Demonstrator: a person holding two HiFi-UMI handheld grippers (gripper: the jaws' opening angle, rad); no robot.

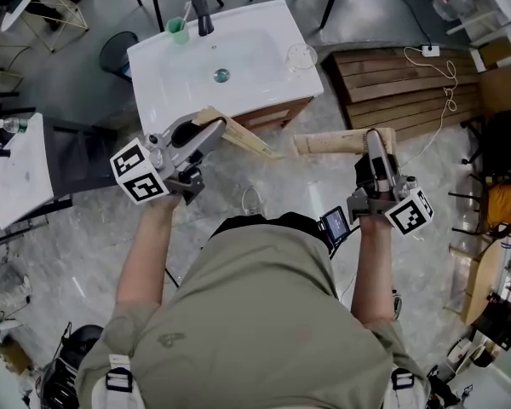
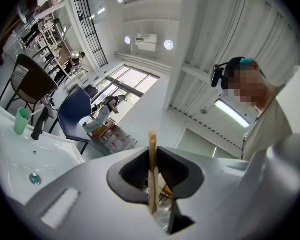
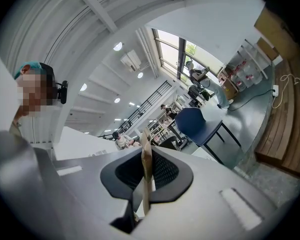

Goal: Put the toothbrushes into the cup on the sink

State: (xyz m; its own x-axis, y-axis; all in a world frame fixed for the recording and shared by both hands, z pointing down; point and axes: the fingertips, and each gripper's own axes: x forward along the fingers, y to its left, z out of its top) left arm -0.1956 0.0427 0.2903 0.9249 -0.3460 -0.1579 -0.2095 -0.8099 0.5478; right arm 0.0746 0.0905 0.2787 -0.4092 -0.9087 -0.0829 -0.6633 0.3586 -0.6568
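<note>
As each is gripped near one end, probably so the free end can enter the cup (image 1: 177,31) at the sink's (image 1: 264,54) back left, the left toothbrush (image 1: 251,143) and right toothbrush (image 1: 328,143) hang before the sink, left gripper (image 1: 211,131) and right gripper (image 1: 374,141) fingers clamped on them: two toothbrushes, one cup.

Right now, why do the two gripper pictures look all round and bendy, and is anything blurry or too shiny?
Left gripper view: a wide lens curves the sink and blackens the corners, and a ceiling lamp glares. Right gripper view: the same bending, a bright window, and the very close tan toothbrush packet looks soft. Head view: evenly lit and sharp.
</note>
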